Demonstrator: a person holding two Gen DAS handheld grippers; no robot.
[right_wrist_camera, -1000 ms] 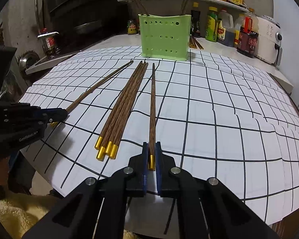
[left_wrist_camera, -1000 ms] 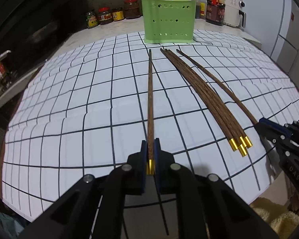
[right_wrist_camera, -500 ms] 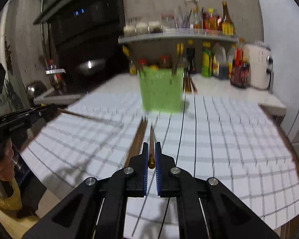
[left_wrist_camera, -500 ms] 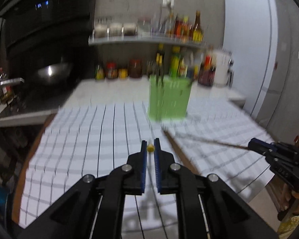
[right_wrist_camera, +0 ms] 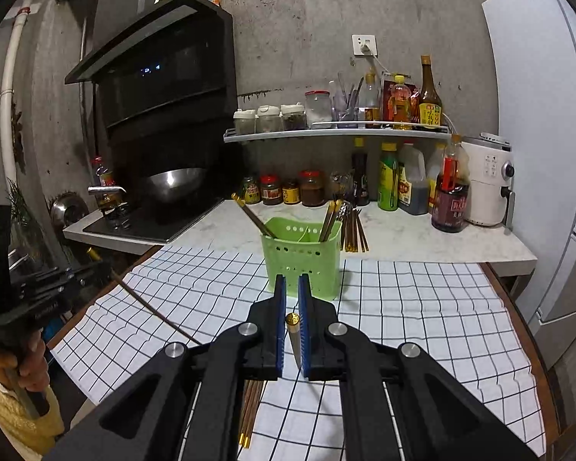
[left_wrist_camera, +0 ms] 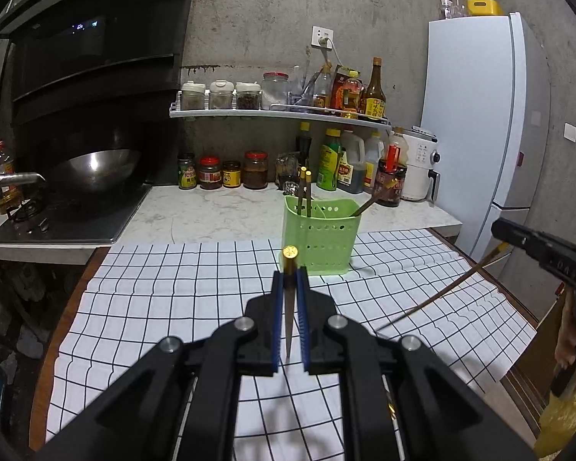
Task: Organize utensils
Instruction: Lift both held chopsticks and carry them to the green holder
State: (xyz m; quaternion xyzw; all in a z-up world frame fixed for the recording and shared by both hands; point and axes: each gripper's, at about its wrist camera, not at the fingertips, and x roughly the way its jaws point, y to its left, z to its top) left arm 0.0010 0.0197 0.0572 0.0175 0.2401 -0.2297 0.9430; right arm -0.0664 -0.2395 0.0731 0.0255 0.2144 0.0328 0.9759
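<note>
In the left wrist view my left gripper (left_wrist_camera: pixel 289 274) is shut on a brown chopstick (left_wrist_camera: pixel 289 307) just under its gold cap, which stands above the fingers, the tip hanging down. My right gripper (right_wrist_camera: pixel 292 282) is shut on a second chopstick (right_wrist_camera: pixel 295 340), gripped the same way. Both are lifted above the checked cloth (left_wrist_camera: pixel 172 288), short of the green perforated holder (left_wrist_camera: pixel 320 238) (right_wrist_camera: pixel 301 265). The holder has chopsticks (right_wrist_camera: pixel 328 221) leaning in it. Each view shows the other gripper at its edge: the right gripper (left_wrist_camera: pixel 505 232) and the left gripper (right_wrist_camera: pixel 101 265).
A bundle of chopsticks (right_wrist_camera: pixel 249 411) lies on the cloth under my right gripper. More chopsticks (right_wrist_camera: pixel 353 230) lie on the marble counter behind the holder. Jars and bottles (left_wrist_camera: pixel 249 171) line the back wall, a wok (left_wrist_camera: pixel 96 169) sits on the hob left, a fridge (left_wrist_camera: pixel 480 115) stands right.
Both grippers have risen off the cloth, each lifting its chopstick. The chopsticks lay flat before and now hang tip down. Both views now take in the wall and shelf.
</note>
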